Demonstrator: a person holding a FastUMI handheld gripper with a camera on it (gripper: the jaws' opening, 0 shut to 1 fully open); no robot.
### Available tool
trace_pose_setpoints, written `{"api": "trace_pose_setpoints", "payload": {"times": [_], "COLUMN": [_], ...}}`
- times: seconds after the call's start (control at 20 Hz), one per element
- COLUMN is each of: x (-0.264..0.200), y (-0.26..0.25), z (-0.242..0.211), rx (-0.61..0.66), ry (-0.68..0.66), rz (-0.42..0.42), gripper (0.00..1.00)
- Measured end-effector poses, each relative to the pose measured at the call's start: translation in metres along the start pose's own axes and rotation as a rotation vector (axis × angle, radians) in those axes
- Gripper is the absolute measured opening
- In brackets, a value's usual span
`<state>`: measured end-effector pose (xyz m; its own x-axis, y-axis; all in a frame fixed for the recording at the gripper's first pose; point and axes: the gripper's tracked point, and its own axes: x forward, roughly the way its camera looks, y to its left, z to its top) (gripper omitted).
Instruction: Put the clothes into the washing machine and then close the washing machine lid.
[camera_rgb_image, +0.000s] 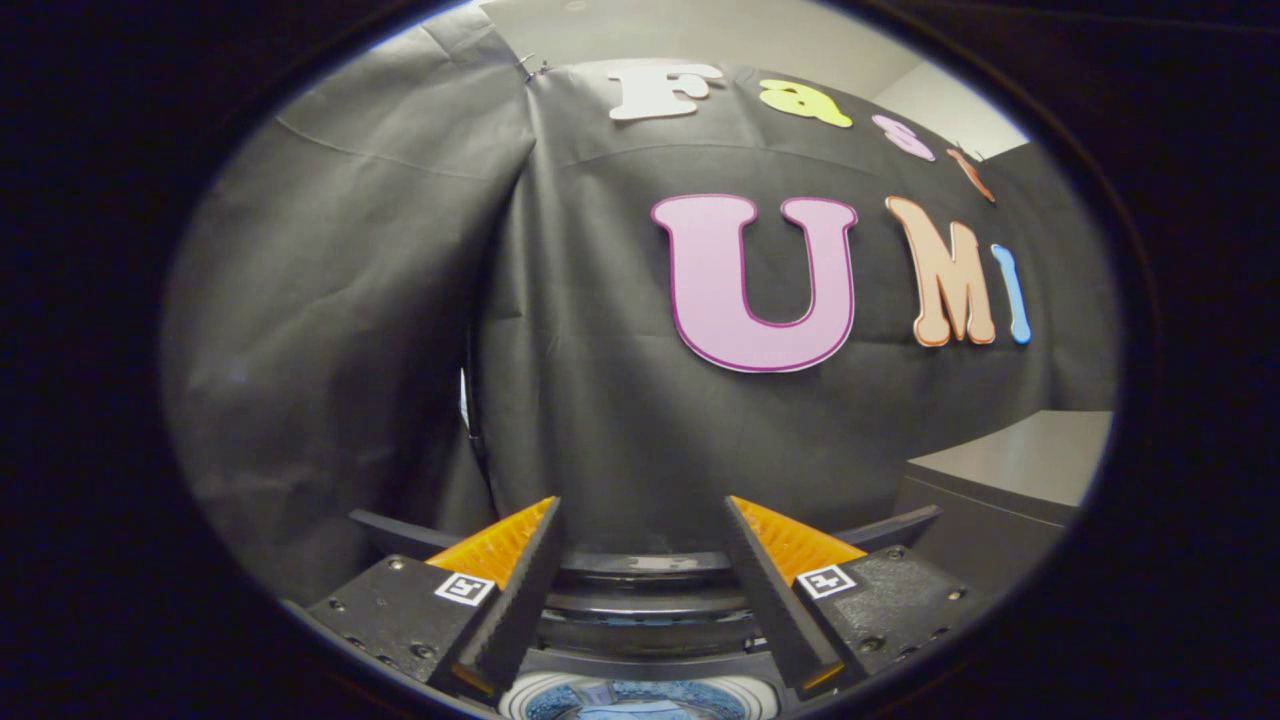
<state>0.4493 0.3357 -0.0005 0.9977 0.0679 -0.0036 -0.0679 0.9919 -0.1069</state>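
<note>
Tool (640, 520) with its 2 fingers spread apart and holding nothing, raised washing machine lid (640, 585) between them, washing machine drum (640, 700) at bottom centre, grey cabinet (1010, 490) at right

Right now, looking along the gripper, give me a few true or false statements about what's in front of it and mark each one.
1. The gripper is open, nothing between its fingers. True.
2. The washing machine sits just below and ahead of the fingers. True.
3. A garment is clamped between the fingers. False: the gap is empty.
4. A grey cabinet stands off to one side, beyond the fingers. True.
5. The fingers are touching the black cloth wall. False: the wall hangs well beyond them.
</note>
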Motion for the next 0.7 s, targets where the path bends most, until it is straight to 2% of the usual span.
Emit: {"api": "trace_pose_setpoints", "payload": {"times": [0.7], "x": [-0.0086], "y": [-0.0001], "z": [-0.0032], "rx": [0.003], "ry": [-0.001], "rz": [0.010], "gripper": [0.94]}}
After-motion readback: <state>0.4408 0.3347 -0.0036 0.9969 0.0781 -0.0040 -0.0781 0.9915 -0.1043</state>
